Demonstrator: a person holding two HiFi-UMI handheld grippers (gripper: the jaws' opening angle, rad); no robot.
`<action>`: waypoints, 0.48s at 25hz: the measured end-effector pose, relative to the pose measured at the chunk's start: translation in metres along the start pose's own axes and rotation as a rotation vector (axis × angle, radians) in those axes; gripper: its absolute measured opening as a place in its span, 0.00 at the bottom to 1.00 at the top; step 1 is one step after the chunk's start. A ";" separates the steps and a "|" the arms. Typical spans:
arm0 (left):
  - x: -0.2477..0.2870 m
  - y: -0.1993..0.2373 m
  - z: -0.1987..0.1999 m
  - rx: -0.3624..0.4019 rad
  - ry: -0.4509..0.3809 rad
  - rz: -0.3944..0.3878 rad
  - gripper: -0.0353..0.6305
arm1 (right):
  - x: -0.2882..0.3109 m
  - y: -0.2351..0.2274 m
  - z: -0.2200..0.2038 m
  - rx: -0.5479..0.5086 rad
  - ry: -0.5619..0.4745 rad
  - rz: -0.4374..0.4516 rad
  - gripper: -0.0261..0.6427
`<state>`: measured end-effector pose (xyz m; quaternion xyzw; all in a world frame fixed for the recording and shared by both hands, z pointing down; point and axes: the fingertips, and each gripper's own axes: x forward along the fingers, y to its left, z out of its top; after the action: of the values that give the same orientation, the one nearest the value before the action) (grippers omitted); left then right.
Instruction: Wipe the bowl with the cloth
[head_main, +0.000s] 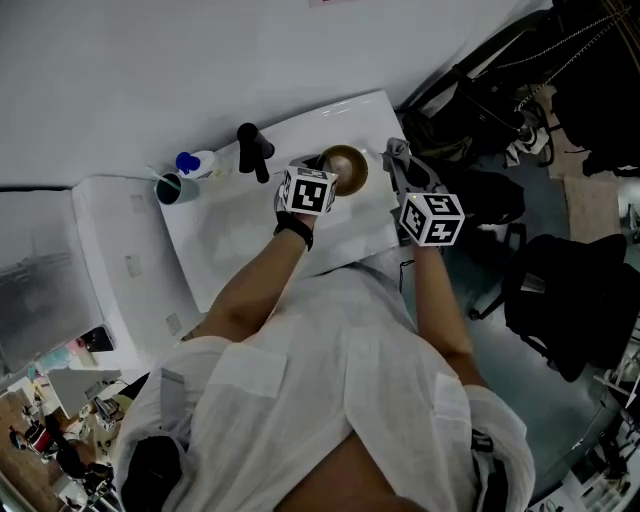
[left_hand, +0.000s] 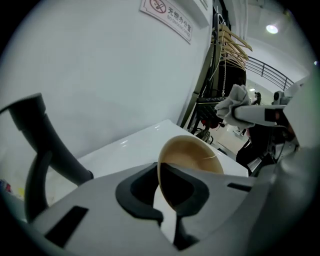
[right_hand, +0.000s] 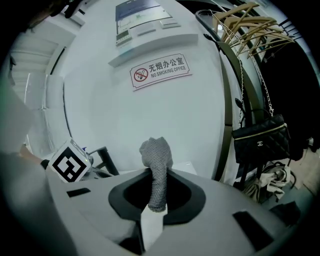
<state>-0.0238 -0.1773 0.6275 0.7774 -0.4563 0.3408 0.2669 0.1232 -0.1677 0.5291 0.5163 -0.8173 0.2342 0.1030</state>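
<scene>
While the bowl (left_hand: 192, 152) hangs tilted on edge over the white table (left_hand: 130, 145), my left gripper (left_hand: 167, 197) pinches its rim between closed jaws. My right gripper (right_hand: 152, 212) clamps the grey cloth (right_hand: 156, 162) upright, near the bowl's right side.

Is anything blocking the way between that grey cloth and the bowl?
Nothing visible does. The right gripper holds the cloth beside the bowl, which the left gripper pinches by its rim; only air lies between.

Base of bowl (left_hand: 192, 155) behind left gripper (left_hand: 167, 207), cloth (right_hand: 156, 170) end hidden inside right gripper (right_hand: 152, 210)
</scene>
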 end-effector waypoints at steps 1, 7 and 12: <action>0.003 -0.001 -0.004 -0.010 0.009 -0.003 0.08 | -0.001 0.000 -0.001 -0.008 0.004 0.002 0.12; 0.028 -0.008 -0.035 -0.077 0.109 -0.060 0.08 | -0.004 0.003 -0.008 -0.044 0.034 0.015 0.12; 0.047 -0.021 -0.079 -0.266 0.223 -0.166 0.10 | -0.007 0.004 -0.013 -0.062 0.050 0.024 0.12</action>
<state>-0.0115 -0.1355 0.7113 0.7277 -0.3991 0.3384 0.4435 0.1215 -0.1543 0.5368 0.4969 -0.8276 0.2227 0.1365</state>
